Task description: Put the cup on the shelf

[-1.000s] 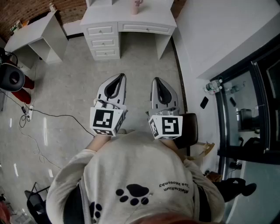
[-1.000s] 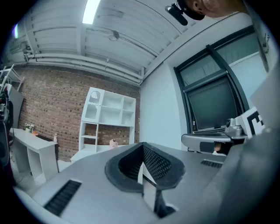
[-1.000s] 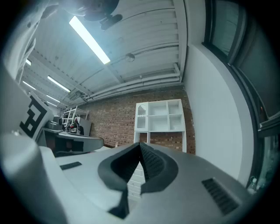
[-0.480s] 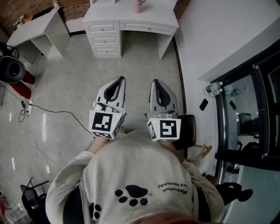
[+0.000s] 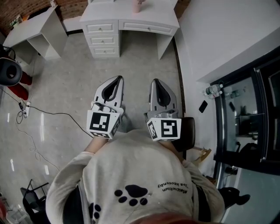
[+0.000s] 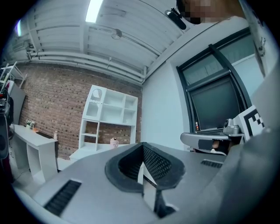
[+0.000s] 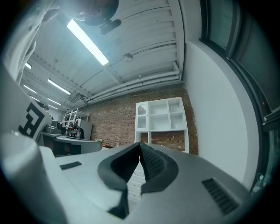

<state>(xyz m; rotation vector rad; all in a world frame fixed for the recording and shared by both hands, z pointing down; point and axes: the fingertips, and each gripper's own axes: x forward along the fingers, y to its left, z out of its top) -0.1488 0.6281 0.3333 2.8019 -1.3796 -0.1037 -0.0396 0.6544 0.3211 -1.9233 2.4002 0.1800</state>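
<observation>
The left gripper [image 5: 117,79] and right gripper [image 5: 155,82] are held level, side by side before the person's chest, pointing at the white counter [image 5: 153,19]. Both pairs of jaws are closed on nothing. The pink cup [image 5: 137,5] stands on that counter, well apart from them. Only the gripper views show the white shelf [image 6: 111,109] above it, and only the left one shows the cup beneath.
</observation>
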